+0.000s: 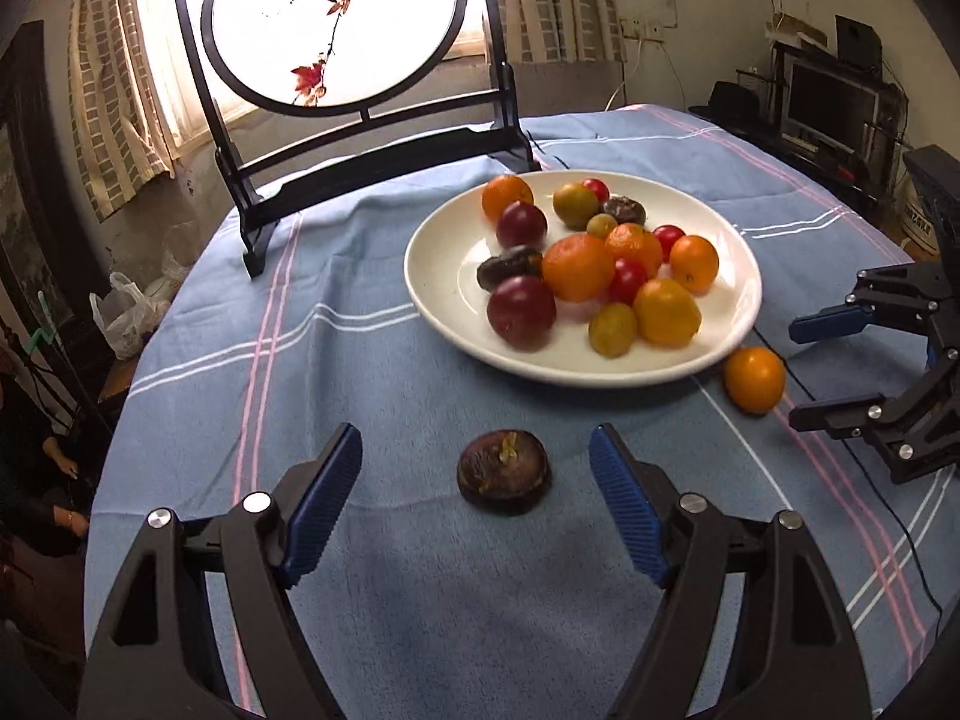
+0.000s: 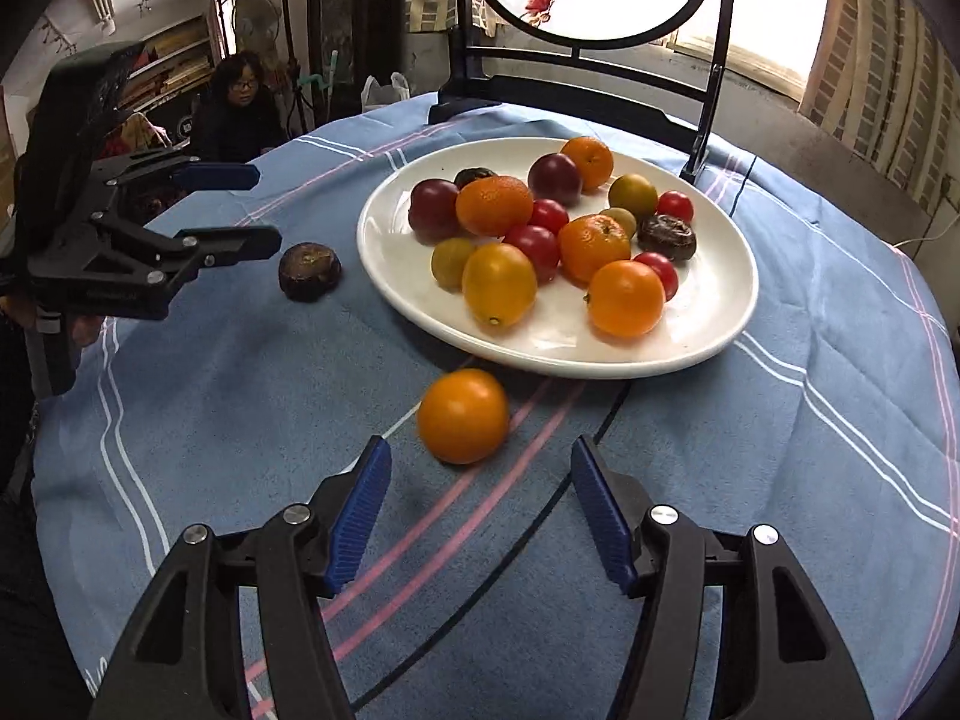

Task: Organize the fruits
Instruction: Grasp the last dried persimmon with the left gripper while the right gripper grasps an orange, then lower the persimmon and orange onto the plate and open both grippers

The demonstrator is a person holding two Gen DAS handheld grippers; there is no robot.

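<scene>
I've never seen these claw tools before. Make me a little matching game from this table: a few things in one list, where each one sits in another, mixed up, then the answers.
Things
1. dark brown fruit
2. loose orange fruit
3. white plate
4. round bird screen

Places
A. at the back of the table, in front of the window
B. on the cloth ahead of the open left gripper
C. mid-table, holding most of the fruit
D. on the cloth by the plate's rim, ahead of the open right gripper

Pairs: 1-B, 2-D, 3-C, 4-A
</scene>
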